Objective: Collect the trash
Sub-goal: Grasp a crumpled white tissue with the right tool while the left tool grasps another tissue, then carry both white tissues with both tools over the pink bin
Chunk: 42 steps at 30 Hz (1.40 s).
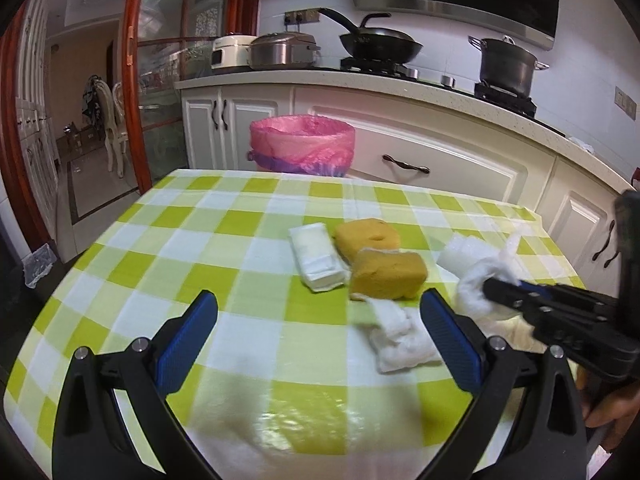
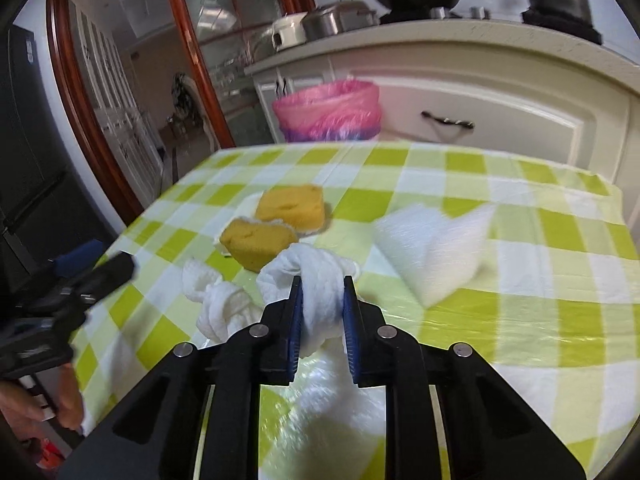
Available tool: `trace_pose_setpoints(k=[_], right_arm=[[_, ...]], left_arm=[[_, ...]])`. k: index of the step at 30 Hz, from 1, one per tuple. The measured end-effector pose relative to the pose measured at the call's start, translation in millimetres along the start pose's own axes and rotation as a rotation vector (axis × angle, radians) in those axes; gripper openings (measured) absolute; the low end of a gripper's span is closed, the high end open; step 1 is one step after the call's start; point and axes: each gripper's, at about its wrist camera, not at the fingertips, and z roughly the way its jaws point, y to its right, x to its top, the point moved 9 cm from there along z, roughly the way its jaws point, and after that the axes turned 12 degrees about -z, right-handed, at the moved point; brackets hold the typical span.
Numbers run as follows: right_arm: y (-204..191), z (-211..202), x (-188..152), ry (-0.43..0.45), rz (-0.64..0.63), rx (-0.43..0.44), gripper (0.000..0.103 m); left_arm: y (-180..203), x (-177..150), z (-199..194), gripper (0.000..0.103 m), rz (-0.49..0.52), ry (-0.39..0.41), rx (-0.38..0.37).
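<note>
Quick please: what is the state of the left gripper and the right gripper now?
Left gripper: open, holding nothing.
Right gripper: closed on a crumpled white paper towel.

Your right gripper (image 2: 322, 280) covers the middle of the crumpled tissue (image 2: 316, 268) it pinches. The bin (image 1: 302, 146) beyond the tablecloth's (image 1: 200, 216) far edge hides its lower part behind that edge. The folded white sheet (image 2: 432, 248) near the right edge is smeared by blur. Your hand (image 1: 612, 408) is cut off at the frame's right side.
</note>
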Motion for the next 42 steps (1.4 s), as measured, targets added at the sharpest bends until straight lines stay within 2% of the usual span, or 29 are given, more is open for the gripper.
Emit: trace_pose_setpoints(k=[6, 12, 15, 16, 17, 19, 25, 35, 42], right_arm=[[15.0, -35.7, -5.3, 0.042, 0.026, -0.015, 0.019], [27.1, -54.4, -16.2, 0.058, 0.055, -0.025, 0.019], [31.0, -59.3, -21.2, 0.063, 0.068, -0.027, 0.019], [31.9, -60.3, -22.6, 0.064, 0.073, -0.027, 0.019], [32.6, -61.2, -23.7, 0.066, 0.08, -0.025, 0.019], [32.4, -62.0, -24.3, 0.07, 0.084, -0.025, 0.019], [24.3, -65.7, -19.5, 0.085, 0.07, -0.024, 0.019], [-3.9, -68.2, -7.2, 0.1, 0.027, -0.036, 0.019], [-31.6, -69.4, 19.1, 0.135, -0.015, -0.024, 0.019]], left_arm=[[38.1, -19.4, 25.3, 0.095, 0.028, -0.085, -0.039], [56.2, -42.9, 47.5, 0.079, 0.061, -0.181, -0.019], [59.9, -52.5, 52.7, 0.05, 0.094, -0.211, -0.023], [60.9, -55.4, 53.5, 0.036, 0.107, -0.219, -0.023], [61.4, -57.0, 52.5, 0.03, 0.112, -0.218, -0.029], [61.0, -56.3, 49.0, 0.026, 0.111, -0.2, -0.034], [60.1, -43.1, 29.2, 0.024, 0.116, -0.121, -0.056], [47.6, -15.3, -11.8, 0.024, 0.055, -0.013, -0.094], [28.6, 9.6, -40.2, 0.024, 0.025, 0.06, -0.119]])
